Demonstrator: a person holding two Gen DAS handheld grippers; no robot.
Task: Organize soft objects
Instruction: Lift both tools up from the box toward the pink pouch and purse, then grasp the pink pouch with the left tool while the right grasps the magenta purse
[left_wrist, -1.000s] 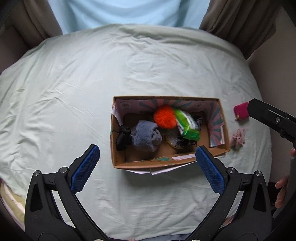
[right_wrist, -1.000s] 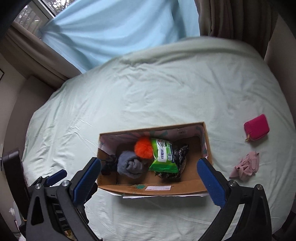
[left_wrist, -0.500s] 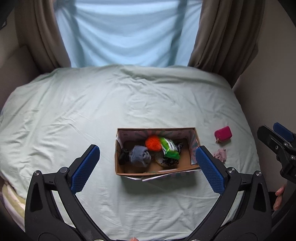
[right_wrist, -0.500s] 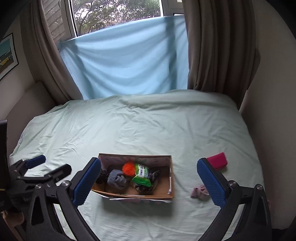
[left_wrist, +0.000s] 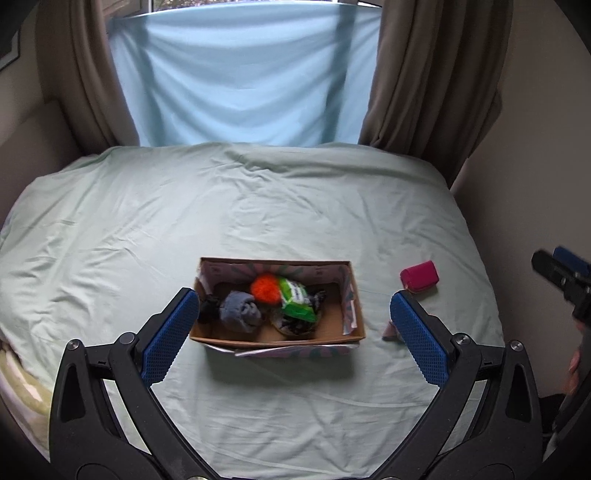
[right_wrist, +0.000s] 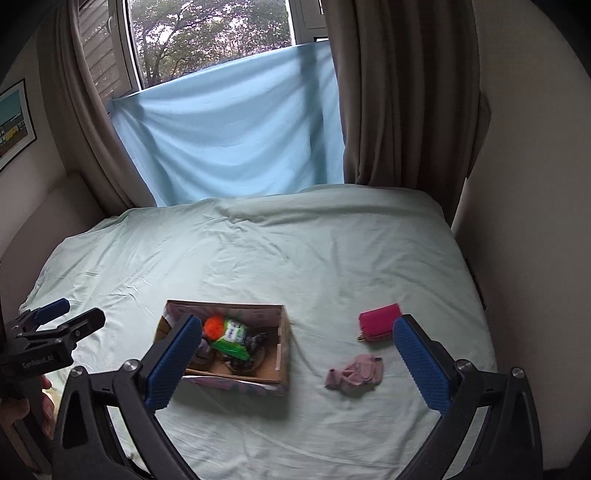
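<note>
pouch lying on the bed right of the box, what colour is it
The pouch is magenta pink, clearest in the right wrist view.

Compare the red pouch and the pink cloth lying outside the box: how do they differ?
The red pouch is a neat, boxy, deep-magenta shape; the pink cloth is crumpled, flat and pale. The pouch lies farther from the camera, the cloth nearer. Both rest on the bedsheet, right of the cardboard box.

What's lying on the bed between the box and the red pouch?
Nothing but bare sheet between box and pouch, per the right wrist view.
</note>
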